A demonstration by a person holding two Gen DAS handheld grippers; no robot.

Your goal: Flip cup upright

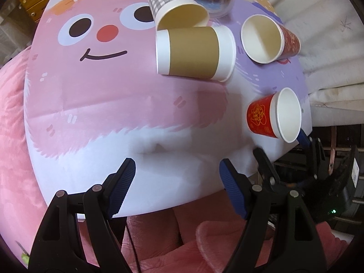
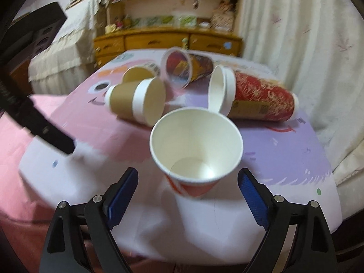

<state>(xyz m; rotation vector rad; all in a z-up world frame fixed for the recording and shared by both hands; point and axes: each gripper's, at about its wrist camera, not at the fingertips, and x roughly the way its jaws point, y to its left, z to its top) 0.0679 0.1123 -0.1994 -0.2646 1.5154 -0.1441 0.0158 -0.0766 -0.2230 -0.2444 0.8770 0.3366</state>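
Observation:
A small red paper cup [image 2: 195, 150] stands upright near the table's front edge, its white inside facing my right wrist camera. My right gripper [image 2: 187, 195] is open, its blue-padded fingers apart on either side of the cup's base without touching it. In the left wrist view the same cup [image 1: 273, 116] sits at the table's right edge, with the right gripper's fingers [image 1: 264, 159] just beyond it. My left gripper [image 1: 177, 186] is open and empty over the white front part of the tablecloth [image 1: 113, 113].
Several cups lie on their sides further back: a brown-sleeved cup [image 2: 138, 102], a checked cup [image 1: 173, 2], a tall red cup [image 2: 254, 95] and a clear plastic cup [image 2: 184, 68]. A pink bedspread [image 1: 13, 136] lies left, a curtain [image 2: 295, 34] right, a wooden cabinet [image 2: 159, 41] behind.

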